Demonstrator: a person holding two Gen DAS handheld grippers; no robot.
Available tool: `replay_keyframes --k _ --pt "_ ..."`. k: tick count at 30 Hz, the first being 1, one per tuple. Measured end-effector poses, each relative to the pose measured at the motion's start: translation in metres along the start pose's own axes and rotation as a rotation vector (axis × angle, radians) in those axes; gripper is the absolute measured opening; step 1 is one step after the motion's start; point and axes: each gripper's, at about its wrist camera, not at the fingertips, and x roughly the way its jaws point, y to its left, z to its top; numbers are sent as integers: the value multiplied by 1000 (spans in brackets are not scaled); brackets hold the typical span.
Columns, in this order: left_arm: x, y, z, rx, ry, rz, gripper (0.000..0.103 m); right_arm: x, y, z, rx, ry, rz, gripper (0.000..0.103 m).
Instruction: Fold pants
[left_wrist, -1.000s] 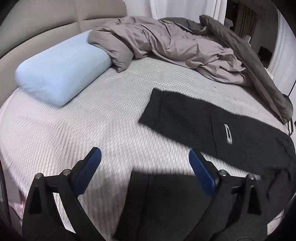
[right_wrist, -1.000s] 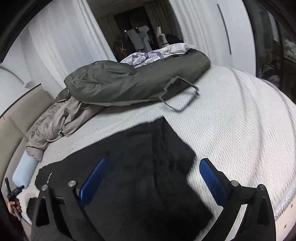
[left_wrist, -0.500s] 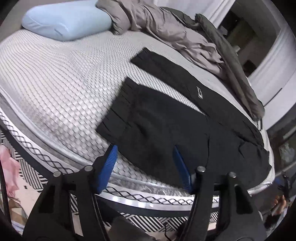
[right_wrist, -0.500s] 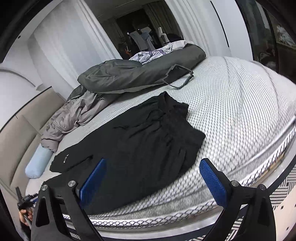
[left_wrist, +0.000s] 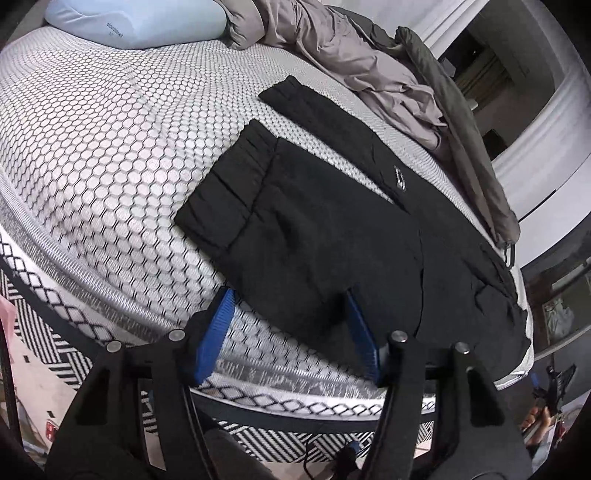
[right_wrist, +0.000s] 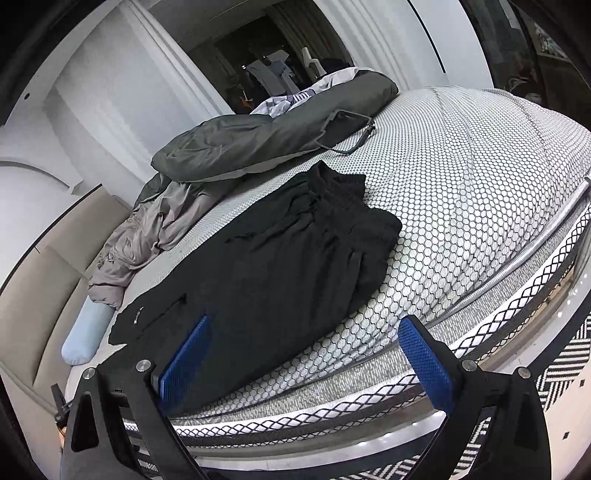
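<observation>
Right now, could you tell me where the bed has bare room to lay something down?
Bare mattress lies between the pillow and the pants, and beyond the waistband toward the foot. The far side is crowded by the duvet.

We see the black pants (left_wrist: 332, 221) lying flat and unfolded on the bed, close to its near edge. Both legs stretch out side by side with a narrow wedge of bedding showing between them, their ribbed cuffs toward the head of the bed; the farther leg bears a small white logo. In the right wrist view the pants (right_wrist: 280, 273) end in a bunched, gathered waistband.
</observation>
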Motion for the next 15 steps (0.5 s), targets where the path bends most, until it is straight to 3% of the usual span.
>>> replay_keyframes --k 4,7,9,12,14,15 --pt "9 1 19 -41 -35 -6 56 19 -14 -1 50 10 14 102" --pt "12 4 32 -75 -69 9 34 36 -27 3 88 -7 35 101" --pt "12 6 36 -105 -81 -10 21 52 -38 8 137 -6 60 96" --pt "12 4 43 -111 -93 -8 12 73 -54 15 203 -16 69 74" --pt "9 -1 44 -101 -106 3 9 81 -59 20 242 -30 65 36" --pt "8 -3 45 -101 -111 7 8 83 -59 22 247 -25 62 28"
